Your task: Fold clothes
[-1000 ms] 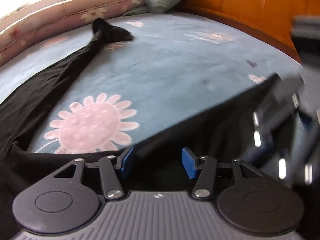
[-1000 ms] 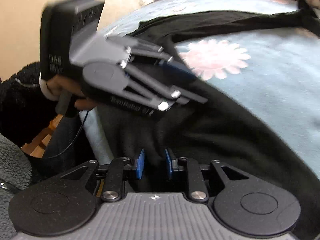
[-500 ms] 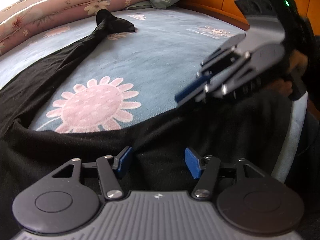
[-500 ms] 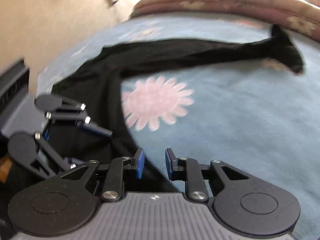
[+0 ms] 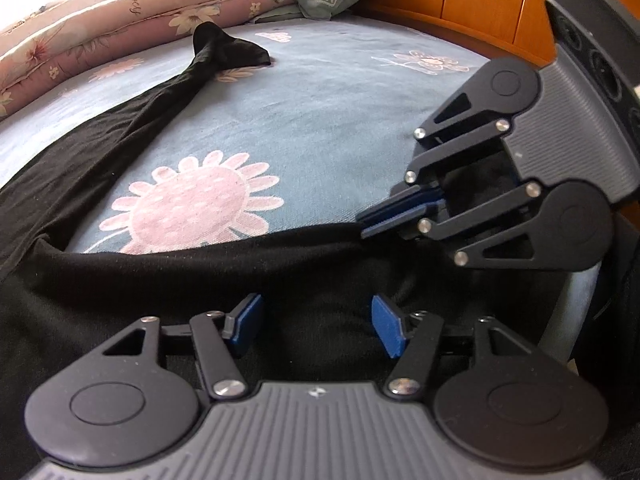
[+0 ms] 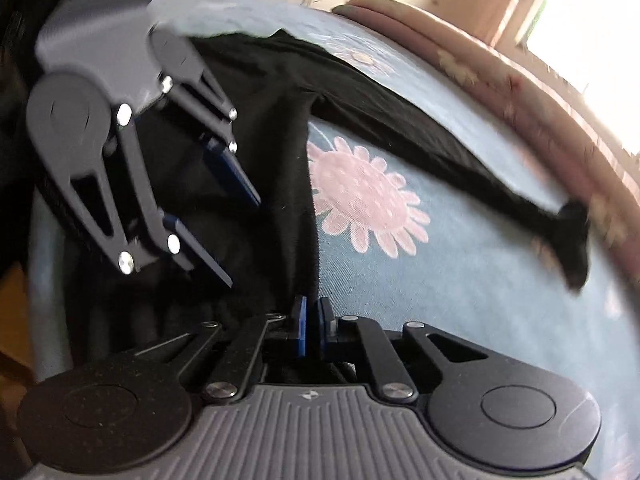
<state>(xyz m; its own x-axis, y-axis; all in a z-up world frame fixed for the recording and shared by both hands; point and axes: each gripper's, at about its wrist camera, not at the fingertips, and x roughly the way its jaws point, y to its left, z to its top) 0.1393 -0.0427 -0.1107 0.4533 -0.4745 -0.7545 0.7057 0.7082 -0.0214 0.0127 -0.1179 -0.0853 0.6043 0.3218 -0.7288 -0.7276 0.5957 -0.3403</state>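
Tights (image 5: 100,168) hem, seemingly between right tongs (image 5: 394,214)

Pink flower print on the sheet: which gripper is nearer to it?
Right. The right gripper pinches the black garment's edge beside the pink flower; the left gripper hovers open over the garment, farther back.

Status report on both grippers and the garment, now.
Left gripper open above black tights. Right gripper closing on their edge. Nothing in the way.

Both units identical: left gripper (image 5: 316,328) and right gripper (image 5: 394,216) have ribbed grey housings, black disc-ended linkage arms, silver pivot screws, blue pads (image 5: 386,330). Small logo stamped on grey rib.
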